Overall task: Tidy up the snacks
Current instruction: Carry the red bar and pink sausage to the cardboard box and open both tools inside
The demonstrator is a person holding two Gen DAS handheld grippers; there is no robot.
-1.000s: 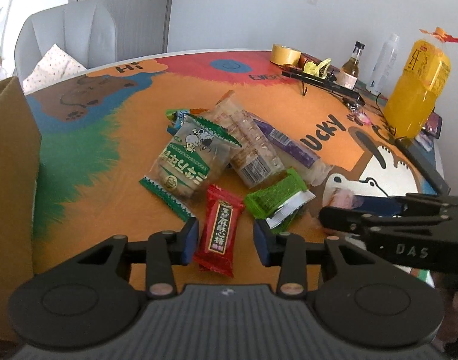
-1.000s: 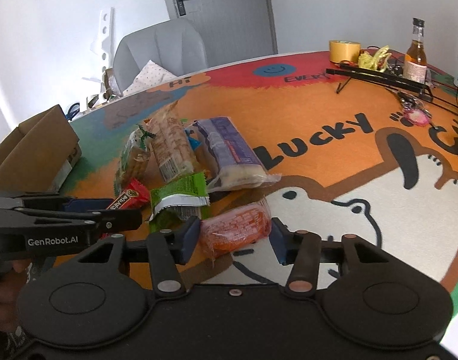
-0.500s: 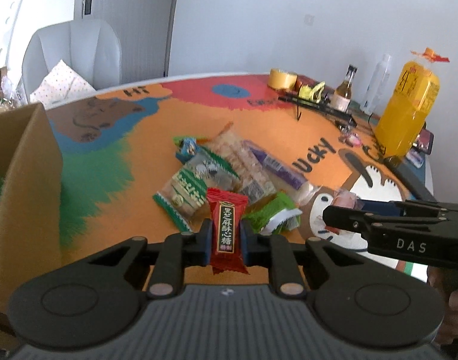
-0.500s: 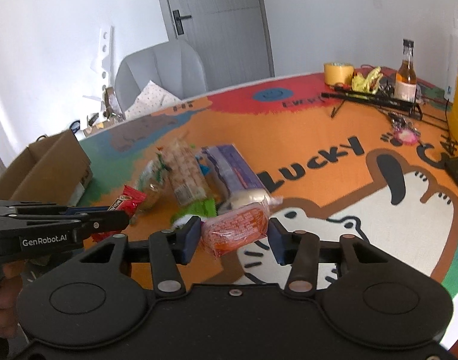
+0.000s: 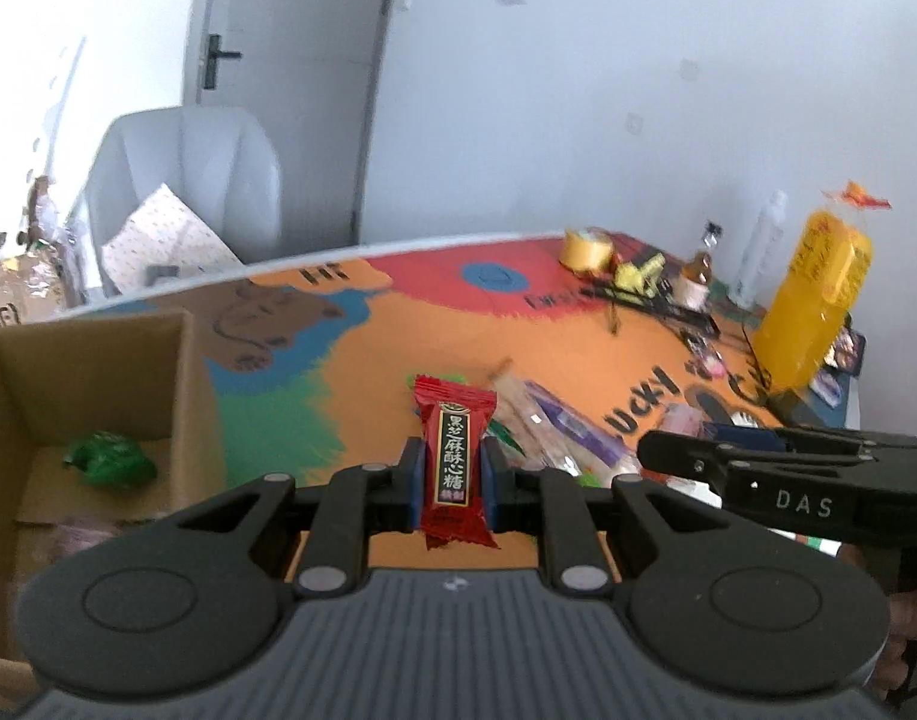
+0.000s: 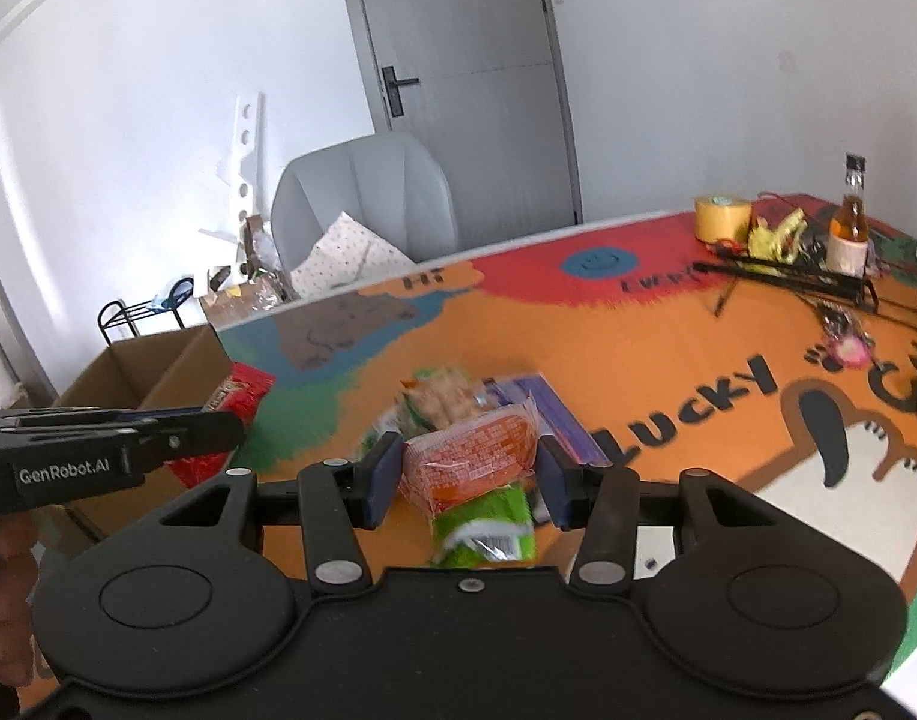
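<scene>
My left gripper [image 5: 452,480] is shut on a red candy packet [image 5: 455,456] with Chinese writing and holds it upright above the table, to the right of an open cardboard box [image 5: 98,420]. A green wrapped snack [image 5: 110,459] lies inside the box. My right gripper [image 6: 467,471] is shut on an orange snack packet [image 6: 473,456], lifted off the table. Under it lie a green packet [image 6: 485,525] and a pile of other snacks [image 6: 452,402]. The left gripper with its red packet [image 6: 236,399] shows at the left of the right wrist view, by the box [image 6: 152,372].
The table has a colourful printed mat [image 6: 638,372]. At the far right stand a yellow tape roll [image 6: 719,219], a small bottle [image 6: 848,234], a black stand [image 6: 782,279] and a large orange juice bottle [image 5: 818,306]. A grey chair [image 6: 362,204] stands behind the table.
My left gripper shut on the red candy packet, lifted it and moved left toward the box. My right gripper shut on the orange packet and raised it off the table.
</scene>
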